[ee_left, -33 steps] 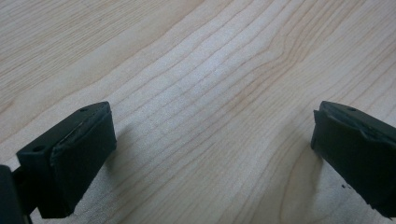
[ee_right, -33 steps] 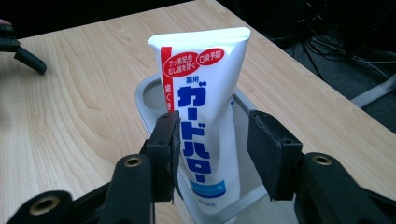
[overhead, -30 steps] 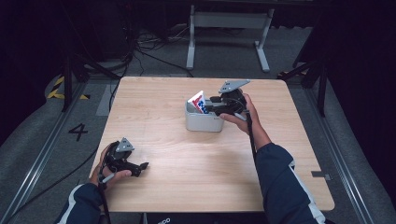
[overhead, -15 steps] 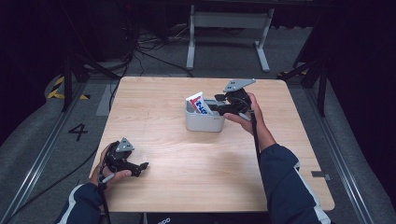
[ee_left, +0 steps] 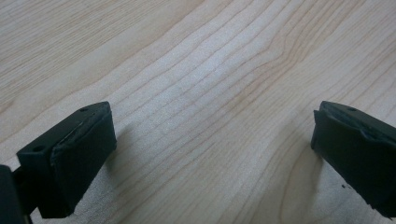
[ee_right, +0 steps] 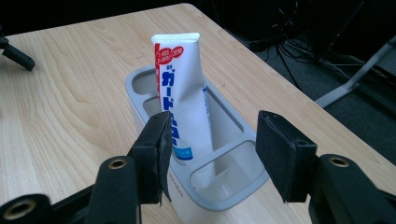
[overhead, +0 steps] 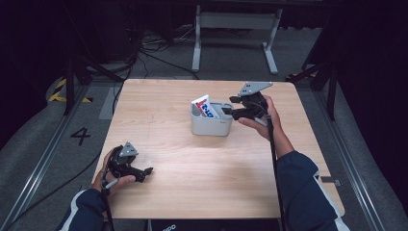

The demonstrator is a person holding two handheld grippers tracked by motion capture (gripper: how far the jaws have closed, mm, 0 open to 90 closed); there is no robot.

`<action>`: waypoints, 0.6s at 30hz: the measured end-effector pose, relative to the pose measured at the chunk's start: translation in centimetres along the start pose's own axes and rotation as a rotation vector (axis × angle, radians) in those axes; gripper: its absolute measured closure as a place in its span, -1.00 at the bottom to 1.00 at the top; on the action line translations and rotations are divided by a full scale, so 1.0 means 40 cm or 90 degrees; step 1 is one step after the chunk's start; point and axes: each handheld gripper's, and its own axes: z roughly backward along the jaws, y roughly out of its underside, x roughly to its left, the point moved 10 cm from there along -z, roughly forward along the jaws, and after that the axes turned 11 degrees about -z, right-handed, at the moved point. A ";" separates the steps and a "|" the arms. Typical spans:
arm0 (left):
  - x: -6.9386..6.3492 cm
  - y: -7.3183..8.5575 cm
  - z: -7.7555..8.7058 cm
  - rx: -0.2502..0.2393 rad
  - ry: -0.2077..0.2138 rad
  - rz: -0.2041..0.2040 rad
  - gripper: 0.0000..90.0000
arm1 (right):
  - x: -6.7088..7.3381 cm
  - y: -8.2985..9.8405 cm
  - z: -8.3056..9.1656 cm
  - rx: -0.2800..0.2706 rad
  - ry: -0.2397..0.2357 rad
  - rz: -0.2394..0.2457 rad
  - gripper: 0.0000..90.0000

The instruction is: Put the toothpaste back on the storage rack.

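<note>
A white toothpaste tube (ee_right: 180, 98) with blue and red print stands tilted in a grey compartmented holder (ee_right: 233, 184); in the high view the tube (overhead: 206, 107) leans toward the left of the holder (overhead: 211, 127), near the table's middle. My right gripper (overhead: 230, 107) hovers just right of the holder, open, and its jaws (ee_right: 210, 149) frame the near end of the holder with nothing between them. My left gripper (overhead: 144, 172) rests low at the front left of the table, open, its jaws (ee_left: 210, 149) wide apart over bare wood.
The wooden table (overhead: 183, 192) has bare room between the two hands. Beyond its far edge stand a metal frame (overhead: 235, 21) and cables on the dark floor. A floor marking "4" (overhead: 80, 135) lies to the left.
My right gripper has let go of the tube and drawn back to the right of the holder; the tube now stands in the holder by itself. The left gripper has stayed put.
</note>
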 end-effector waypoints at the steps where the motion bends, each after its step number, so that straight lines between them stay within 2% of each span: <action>1: 0.000 0.000 0.000 0.000 0.000 0.000 -0.99 | -0.001 0.001 0.003 0.000 0.003 0.003 0.04; 5: 0.000 -0.001 -0.001 -0.002 -0.002 0.000 -0.99 | -0.008 0.011 0.015 0.007 0.017 0.004 0.01; 6: 0.000 -0.001 -0.001 -0.003 -0.002 0.001 -0.99 | -0.013 0.016 0.019 0.013 0.028 0.007 0.00; 18: 0.000 0.000 0.000 -0.001 -0.001 -0.001 -0.99 | -0.021 0.045 0.067 0.018 0.047 0.020 -0.03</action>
